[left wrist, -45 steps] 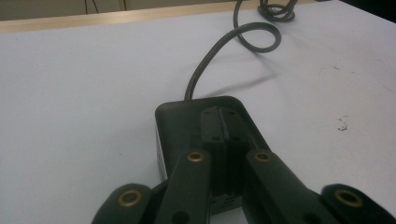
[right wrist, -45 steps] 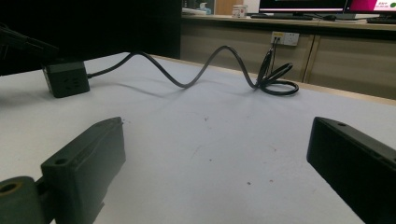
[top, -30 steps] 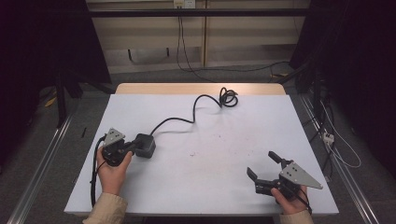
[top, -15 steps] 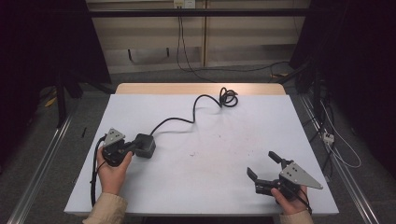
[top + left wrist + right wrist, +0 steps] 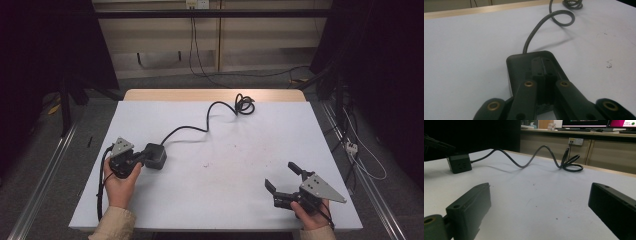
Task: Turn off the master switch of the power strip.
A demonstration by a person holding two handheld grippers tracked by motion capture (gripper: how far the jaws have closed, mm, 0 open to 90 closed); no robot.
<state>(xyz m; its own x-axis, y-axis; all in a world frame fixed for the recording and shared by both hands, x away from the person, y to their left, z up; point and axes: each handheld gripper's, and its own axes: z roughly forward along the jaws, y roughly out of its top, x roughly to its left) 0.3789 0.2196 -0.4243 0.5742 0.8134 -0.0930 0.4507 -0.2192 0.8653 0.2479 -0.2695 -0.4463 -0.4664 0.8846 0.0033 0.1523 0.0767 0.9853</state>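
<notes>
Left gripper (image 5: pixel 140 159), jaws pressed together and resting on the black power adapter (image 5: pixel 154 155) at the table's (image 5: pixel 250 200) left, apparently steadies it while its cord (image 5: pixel 200 129) trails toward the far edge; right gripper (image 5: pixel 284 182) waits spread, empty.

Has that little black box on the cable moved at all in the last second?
No. In the high view the black box sits at the same spot on the white table, just as far from its near edge, with the left gripper at it.

Left hand-held gripper (image 5: pixel 141 158) jaws pressed together (lying level), right hand-held gripper (image 5: pixel 283 178) jaws spread wide
</notes>
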